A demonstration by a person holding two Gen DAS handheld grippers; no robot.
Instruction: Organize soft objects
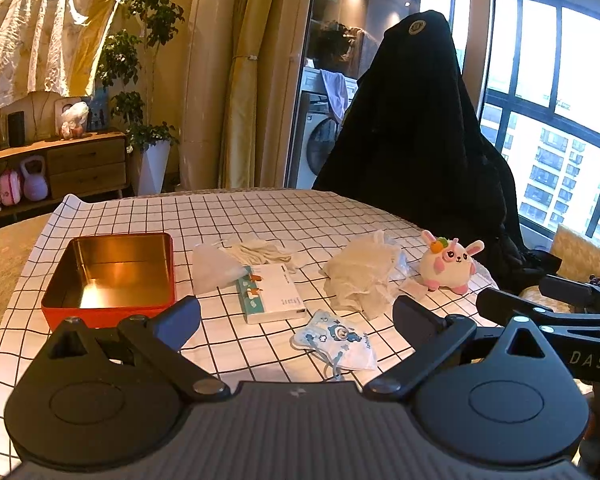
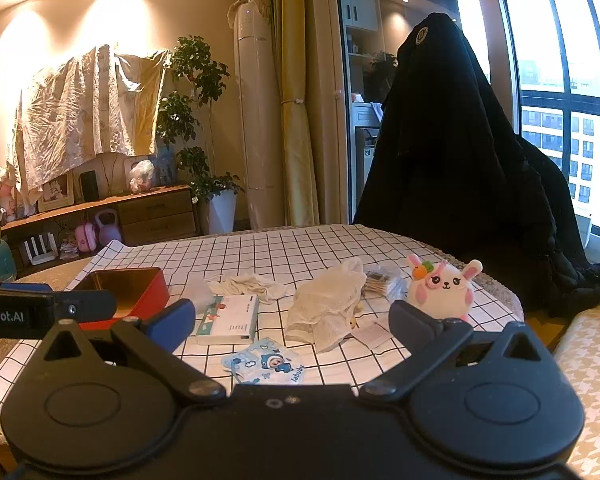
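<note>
My left gripper (image 1: 296,320) and right gripper (image 2: 292,324) both hover above the near edge of the checked tablecloth (image 1: 260,212), fingers spread wide, holding nothing. At far left stands the red tin (image 1: 108,276), open-topped, its gold interior bare. Beside it, left to right: a tissue pack (image 1: 274,294), white gloves (image 1: 260,252) behind that, a crumpled white cloth (image 1: 364,276), and a plush bunny (image 1: 450,266) upright. A printed child's mask (image 1: 336,344) lies nearest me, between my fingers.
</note>
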